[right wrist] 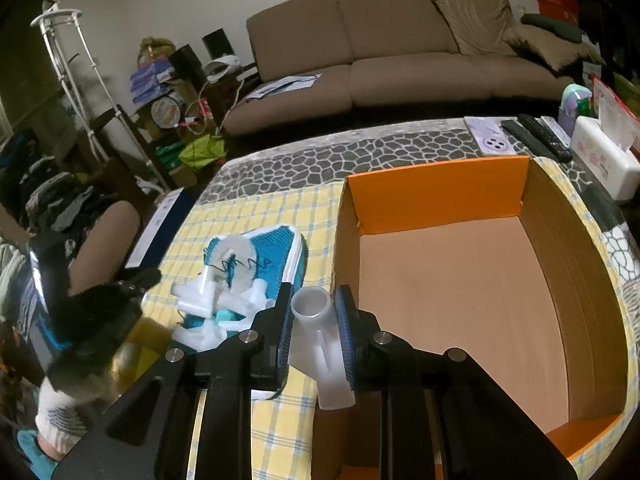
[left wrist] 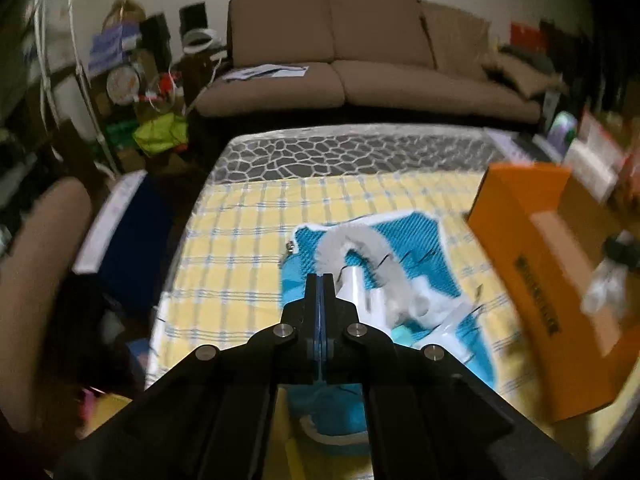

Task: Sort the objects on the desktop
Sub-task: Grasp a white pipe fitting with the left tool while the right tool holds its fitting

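A pile of white plastic pipe fittings (right wrist: 212, 304) lies on a teal mat (right wrist: 276, 256) on the yellow checked cloth. It also shows in the left wrist view (left wrist: 376, 280). My right gripper (right wrist: 314, 306) is shut on a white pipe fitting (right wrist: 316, 336) and holds it over the left wall of the orange cardboard box (right wrist: 440, 208). My left gripper (left wrist: 320, 280) is shut and empty, just above the near side of the pile. In the left wrist view the box (left wrist: 520, 232) stands at the right, and the fitting held in my right gripper (left wrist: 608, 280) shows blurred over it.
The table's far part has a grey stone-pattern cover (right wrist: 360, 152). Remote controls (right wrist: 536, 132), a purple card and a white tissue box (right wrist: 604, 160) lie at the far right. A brown chair (left wrist: 40, 280) stands left of the table. A sofa (right wrist: 400, 56) is behind.
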Available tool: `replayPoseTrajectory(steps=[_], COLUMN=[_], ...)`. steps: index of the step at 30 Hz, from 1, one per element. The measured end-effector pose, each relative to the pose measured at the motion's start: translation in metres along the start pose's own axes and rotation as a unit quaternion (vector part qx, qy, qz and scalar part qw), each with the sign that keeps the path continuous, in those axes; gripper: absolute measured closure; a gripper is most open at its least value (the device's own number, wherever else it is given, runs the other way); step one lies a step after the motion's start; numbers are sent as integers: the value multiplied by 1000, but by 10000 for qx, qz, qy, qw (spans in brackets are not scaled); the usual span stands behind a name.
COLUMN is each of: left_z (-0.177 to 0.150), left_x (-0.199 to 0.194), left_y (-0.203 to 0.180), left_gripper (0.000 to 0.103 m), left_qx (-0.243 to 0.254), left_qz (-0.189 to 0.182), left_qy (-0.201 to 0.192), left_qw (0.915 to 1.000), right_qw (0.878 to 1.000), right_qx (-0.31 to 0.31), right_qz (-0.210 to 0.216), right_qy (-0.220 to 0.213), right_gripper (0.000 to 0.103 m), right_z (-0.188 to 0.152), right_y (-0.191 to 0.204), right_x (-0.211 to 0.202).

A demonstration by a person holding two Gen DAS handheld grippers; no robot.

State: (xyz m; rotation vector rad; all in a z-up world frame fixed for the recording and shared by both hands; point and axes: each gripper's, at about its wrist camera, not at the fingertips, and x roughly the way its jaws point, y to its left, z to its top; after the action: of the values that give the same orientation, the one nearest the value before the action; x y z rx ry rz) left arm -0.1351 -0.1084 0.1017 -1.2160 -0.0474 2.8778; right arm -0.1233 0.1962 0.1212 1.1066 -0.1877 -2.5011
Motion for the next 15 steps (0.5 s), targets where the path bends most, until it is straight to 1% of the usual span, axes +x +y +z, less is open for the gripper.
replayPoseTrajectory(steps=[3,4,5,7,10,11,13,15], left_z=[3,3,2,1,-1,-2,-5,-9], left_x=[-2,-1,0,3,7,10,16,21], left_y=[16,21,23,23,7,1,-14,-24], left_gripper=[100,92,77,62,60,59,60,60], left_qx=[-388,-518,-579,-618,-397,-271,51,253], left_qz=[-414,-505,-553,-576,-569,-499,-232,-191], left_qy=[47,73,95,103,162,189,287,409], left_qw=[9984,9974,9967,9964,9975,9982,9993,9987], right_qw=[10000,10000,10000,10000,10000,9999,9999,9999], right_qx=[-6,-12,-13,-3,21,24,21,19], right_qz=[14,19,26,50,85,85,88,102], right_qy=[4,6,9,22,45,50,66,81], right_gripper=[82,82,82,82,82,82,82,82], right_z=[0,0,0,0,-1,-1,-2,-3], right_y=[0,0,1,2,2,2,2,2], right_x=[0,0,0,1,2,2,2,2])
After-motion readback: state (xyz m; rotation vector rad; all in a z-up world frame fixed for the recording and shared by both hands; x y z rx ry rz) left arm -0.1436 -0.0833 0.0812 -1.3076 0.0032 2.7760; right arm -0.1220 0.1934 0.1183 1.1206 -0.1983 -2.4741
